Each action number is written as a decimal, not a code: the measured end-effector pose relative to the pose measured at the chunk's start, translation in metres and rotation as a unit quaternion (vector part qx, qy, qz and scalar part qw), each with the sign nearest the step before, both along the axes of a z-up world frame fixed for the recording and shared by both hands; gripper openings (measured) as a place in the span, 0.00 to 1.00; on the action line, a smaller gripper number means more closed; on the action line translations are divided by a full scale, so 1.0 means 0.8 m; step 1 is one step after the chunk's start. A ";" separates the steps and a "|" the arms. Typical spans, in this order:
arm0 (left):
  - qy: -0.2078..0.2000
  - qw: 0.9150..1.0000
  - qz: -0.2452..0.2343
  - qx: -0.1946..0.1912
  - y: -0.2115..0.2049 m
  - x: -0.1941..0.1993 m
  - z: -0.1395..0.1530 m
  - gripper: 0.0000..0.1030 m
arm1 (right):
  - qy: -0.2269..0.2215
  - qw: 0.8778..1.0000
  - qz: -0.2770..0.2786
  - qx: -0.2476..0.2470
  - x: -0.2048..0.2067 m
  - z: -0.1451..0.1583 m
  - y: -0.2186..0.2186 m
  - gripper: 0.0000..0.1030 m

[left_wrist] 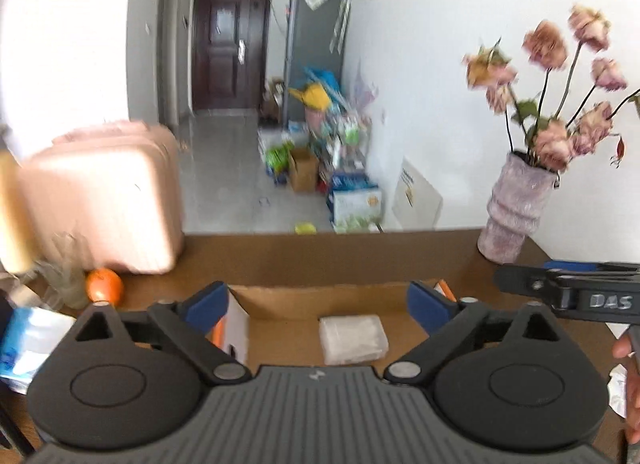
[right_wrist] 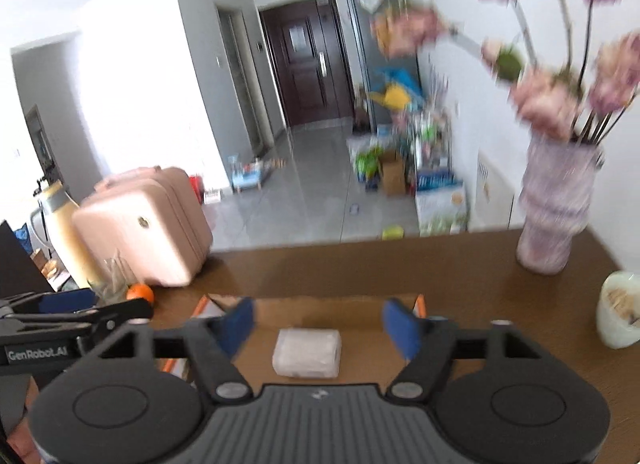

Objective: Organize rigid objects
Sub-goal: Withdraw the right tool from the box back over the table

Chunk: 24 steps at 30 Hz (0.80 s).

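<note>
An open cardboard box (left_wrist: 320, 289) (right_wrist: 320, 300) lies on the brown table. Inside it sits a clear plastic case (left_wrist: 354, 338) (right_wrist: 307, 352), with a white and orange carton (left_wrist: 236, 324) (right_wrist: 204, 306) standing at the box's left wall. My left gripper (left_wrist: 318, 300) hangs open above the box, nothing between its blue pads. My right gripper (right_wrist: 320, 318) is also open and empty, over the same box. Each gripper shows at the edge of the other's view: the right gripper (left_wrist: 568, 288) and the left gripper (right_wrist: 80, 312).
A vase of dried flowers (left_wrist: 514, 208) (right_wrist: 556, 216) stands at the table's right rear. A pink case (left_wrist: 108, 200), a glass (left_wrist: 66, 276) and an orange (left_wrist: 104, 286) are at the left. A white cup (right_wrist: 620, 312) sits far right. The table ends just behind the box.
</note>
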<state>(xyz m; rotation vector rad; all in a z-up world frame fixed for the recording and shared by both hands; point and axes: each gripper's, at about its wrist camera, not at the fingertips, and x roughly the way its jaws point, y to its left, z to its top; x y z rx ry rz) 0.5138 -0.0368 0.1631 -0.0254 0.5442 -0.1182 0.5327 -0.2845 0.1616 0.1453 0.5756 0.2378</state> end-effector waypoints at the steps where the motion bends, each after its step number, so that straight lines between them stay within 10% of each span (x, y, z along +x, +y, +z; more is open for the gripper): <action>1: -0.019 1.000 0.007 0.007 0.000 -0.013 0.006 1.00 | -0.016 1.000 -0.002 -0.004 -0.013 0.009 -0.001 0.82; 11: -0.146 0.987 0.037 0.050 -0.006 -0.128 0.023 1.00 | -0.131 0.991 -0.037 0.002 -0.128 0.031 -0.006 0.90; 24: -0.187 0.981 0.035 0.051 0.015 -0.260 -0.023 1.00 | -0.199 0.979 -0.036 -0.037 -0.282 -0.029 0.007 1.00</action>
